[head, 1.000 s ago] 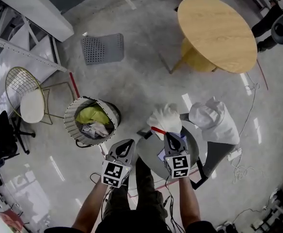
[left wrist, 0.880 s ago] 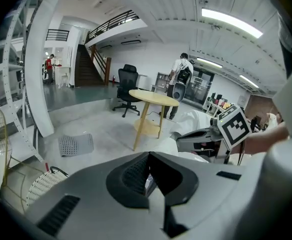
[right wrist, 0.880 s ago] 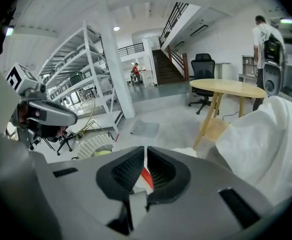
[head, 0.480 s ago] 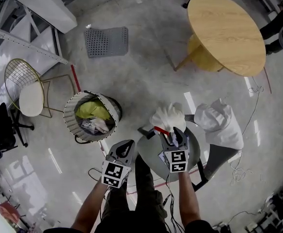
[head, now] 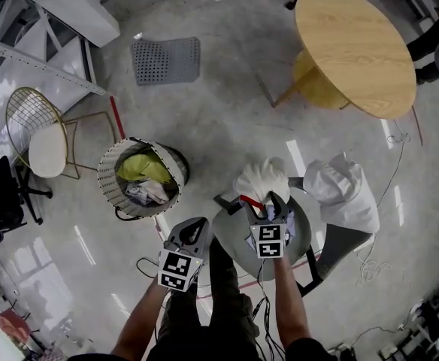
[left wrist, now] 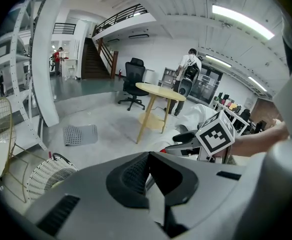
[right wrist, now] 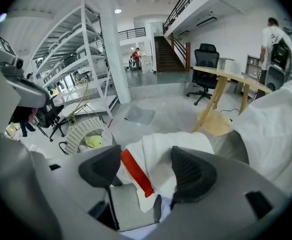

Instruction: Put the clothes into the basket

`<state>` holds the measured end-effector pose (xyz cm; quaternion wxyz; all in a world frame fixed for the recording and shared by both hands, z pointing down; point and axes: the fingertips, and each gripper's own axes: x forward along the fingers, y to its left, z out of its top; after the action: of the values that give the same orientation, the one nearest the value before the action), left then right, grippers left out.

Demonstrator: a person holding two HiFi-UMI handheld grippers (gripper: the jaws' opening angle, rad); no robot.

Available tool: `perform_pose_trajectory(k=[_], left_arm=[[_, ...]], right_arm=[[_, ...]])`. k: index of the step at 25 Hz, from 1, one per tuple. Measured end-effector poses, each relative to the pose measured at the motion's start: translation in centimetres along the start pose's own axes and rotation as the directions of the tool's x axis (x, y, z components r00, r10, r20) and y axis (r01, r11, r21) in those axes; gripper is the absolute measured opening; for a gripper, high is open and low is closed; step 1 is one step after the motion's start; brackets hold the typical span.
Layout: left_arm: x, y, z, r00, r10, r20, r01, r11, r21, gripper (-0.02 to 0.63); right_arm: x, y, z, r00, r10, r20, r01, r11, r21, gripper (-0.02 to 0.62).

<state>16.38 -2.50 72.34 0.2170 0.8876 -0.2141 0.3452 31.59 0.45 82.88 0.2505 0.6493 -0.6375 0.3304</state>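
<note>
Our right gripper (right wrist: 145,170), jaws just opened, straddles the white red-striped garment (right wrist: 161,149) bound for the nine-o'clock wicker basket (head: 108,173); our left gripper (left wrist: 148,160) idles, pressed together on nothing.

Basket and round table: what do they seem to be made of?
Basket: white woven wicker or plastic, judging by its open lattice wall; which one is unclear. Table: pale wood or wood veneer, matte, with faint grain on its tan top.

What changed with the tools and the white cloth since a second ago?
The right tool sank toward the white cloth on the grey stool. Its jaws have just been opening, and the cloth now lies between them, not pinched. The left tool, shut, and the basket stayed about where they were.
</note>
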Motion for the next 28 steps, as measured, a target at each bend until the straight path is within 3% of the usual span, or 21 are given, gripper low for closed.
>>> perform_pose_trajectory(k=[8, 20, 28], left_arm=[[-0.2, 0.7, -0.7, 1.000, 0.017, -0.011, -0.018, 1.000, -0.018, 0.007], [-1.1, 1.0, -0.5, 0.999, 0.045, 0.002, -0.045, 0.999, -0.029, 0.007], [-2.9, 1.3, 0.1, 0.997, 0.072, 0.027, -0.071, 0.997, -0.031, 0.007]], right_arm=[[0.2, -0.1, 0.0, 0.999, -0.030, -0.011, 0.030, 1.000, 0.003, 0.319], [0.0, 0.0, -0.6, 1.000, 0.004, -0.022, -0.003, 0.997, 0.077, 0.116], [-0.9, -0.4, -0.4, 1.000, 0.027, 0.011, -0.028, 0.989, 0.143, 0.046]])
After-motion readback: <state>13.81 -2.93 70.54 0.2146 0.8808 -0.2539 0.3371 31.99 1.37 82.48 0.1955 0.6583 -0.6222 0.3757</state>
